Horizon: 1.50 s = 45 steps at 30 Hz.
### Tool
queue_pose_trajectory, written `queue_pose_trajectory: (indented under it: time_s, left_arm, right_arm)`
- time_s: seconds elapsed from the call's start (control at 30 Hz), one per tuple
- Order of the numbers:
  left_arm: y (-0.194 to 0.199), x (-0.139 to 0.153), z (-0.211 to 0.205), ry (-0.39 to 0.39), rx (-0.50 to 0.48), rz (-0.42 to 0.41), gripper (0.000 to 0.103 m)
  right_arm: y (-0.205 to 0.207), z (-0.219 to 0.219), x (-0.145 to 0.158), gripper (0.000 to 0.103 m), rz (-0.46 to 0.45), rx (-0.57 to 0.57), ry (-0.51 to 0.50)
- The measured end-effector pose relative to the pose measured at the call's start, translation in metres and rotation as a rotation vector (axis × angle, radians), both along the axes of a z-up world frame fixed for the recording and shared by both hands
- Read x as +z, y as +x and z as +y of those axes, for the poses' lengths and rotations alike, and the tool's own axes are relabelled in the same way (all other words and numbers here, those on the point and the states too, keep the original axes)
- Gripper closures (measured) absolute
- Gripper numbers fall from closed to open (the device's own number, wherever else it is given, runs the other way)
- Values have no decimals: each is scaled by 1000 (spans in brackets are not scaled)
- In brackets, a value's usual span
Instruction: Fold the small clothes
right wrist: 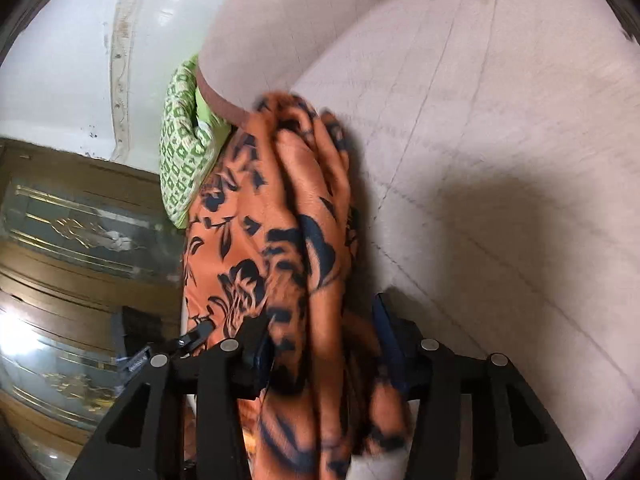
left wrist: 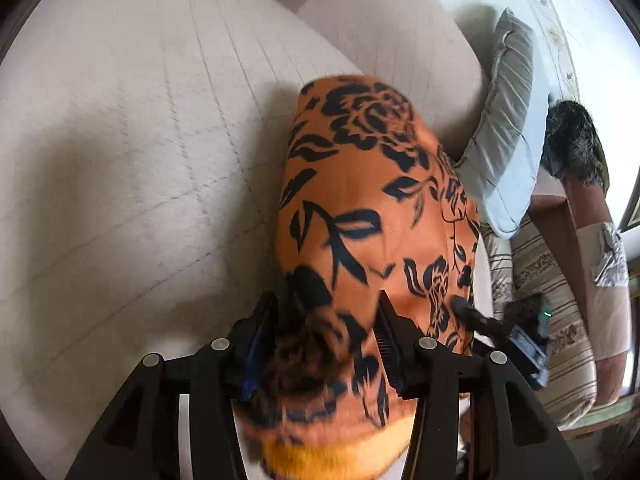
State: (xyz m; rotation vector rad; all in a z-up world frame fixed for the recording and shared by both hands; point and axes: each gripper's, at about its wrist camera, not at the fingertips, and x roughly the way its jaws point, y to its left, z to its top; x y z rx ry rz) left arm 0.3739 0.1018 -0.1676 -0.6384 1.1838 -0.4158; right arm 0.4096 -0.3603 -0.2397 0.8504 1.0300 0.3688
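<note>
Garment: orange satin-like cloth with black flower print (left wrist: 360,200), bunched lengthwise on a pale quilted mattress (left wrist: 120,140).
Left gripper (left wrist: 324,320): jaws apart, cloth between them.
Right gripper (right wrist: 324,332): jaws apart, cloth between them.

The garment (left wrist: 360,200) lies on the bed (left wrist: 120,160), a pillow (left wrist: 504,128) just right of it.

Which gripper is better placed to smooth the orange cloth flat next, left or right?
Probably left. From the left gripper the cloth runs out fairly flat over the bed. At the right gripper it is bunched in thick folds, filling the gap between the fingers.
</note>
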Motion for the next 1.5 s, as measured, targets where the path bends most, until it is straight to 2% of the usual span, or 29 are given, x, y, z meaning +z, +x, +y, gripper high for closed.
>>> queue_pose_trajectory:
  time_s: [0.13,0.23,0.27,0.3,0.33,0.4,0.47,0.53,0.6,0.67,0.7,0.77,0.83,0.87,0.9,0.93,1.0,1.07,1.1,1.13,1.17,1.23,1.27,1.3,1.33,1.4,1.5]
  left_arm:
    - [-23,13,-4,55,13,20,58]
    - [-40,21,3,43,45,14,58]
    - [-41,22,11,52,46,12,63]
    - [-41,19,11,65,41,12,67]
    - [-41,16,12,64,32,20,78]
    - [-49,21,14,43,40,8,85]
    - [-62,28,26,66,35,-37,89]
    - [-73,26,23,73,44,-38,90]
    - [-72,14,20,112,39,-13,90]
    - [-71,11,24,94,46,13,90]
    - [-75,18,27,77,56,4,91]
    - [-79,26,27,76,65,-28,93]
    - [-84,22,30,91,68,-6,93]
    - [-85,17,31,90,67,18,91]
    - [-87,14,33,76,72,43,90]
    - [-91,17,37,63,82,46,89]
    - [-97,28,42,61,100,5,88]
    - [-103,41,51,32,131,-59,75]
    - [-103,47,53,36,142,-92,71]
    - [-103,51,54,53,147,-112,61]
    - [-101,52,54,77,155,-126,55]
    - [-91,47,50,105,150,-118,56]
    - [-87,43,46,106,138,-105,63]
    - [-84,37,41,113,125,-89,75]
    - [-83,32,36,133,108,-71,94]
    - [-80,25,28,191,93,-66,95]
    - [-79,21,13,283,68,-77,97]
  right_arm:
    - [-35,8,23,55,-15,19,-19]
    - [-53,28,34,58,-13,47,-127]
    - [-50,38,28,60,20,70,-194]
    - [-46,44,24,78,43,72,-225]
    - [-43,47,21,83,54,68,-222]
    - [-43,46,36,87,15,46,-210]
    - [-51,45,56,88,-50,48,-241]
    - [-56,41,61,88,-65,41,-282]
    - [-55,30,33,88,2,48,-319]
    - [-51,28,9,88,53,33,-274]
    - [-50,27,12,87,41,21,-253]
    - [-51,28,24,87,7,28,-276]
    - [-52,26,22,83,2,39,-282]
    - [-50,26,14,79,19,42,-269]
    - [-52,25,10,69,33,39,-261]
    - [-54,22,8,63,38,33,-254]
    - [-58,17,14,62,29,36,-250]
    - [-64,13,29,59,-22,25,-253]
    - [-71,9,33,50,-41,18,-253]
    - [-72,8,36,41,-59,10,-246]
    - [-71,7,38,40,-73,5,-234]
    - [-68,9,35,40,-72,14,-224]
    - [-66,11,31,40,-60,16,-233]
    - [-63,12,27,48,-45,18,-248]
    - [-62,12,23,64,-33,19,-264]
    - [-59,12,13,75,-6,32,-272]
    - [-56,15,10,76,2,31,-307]
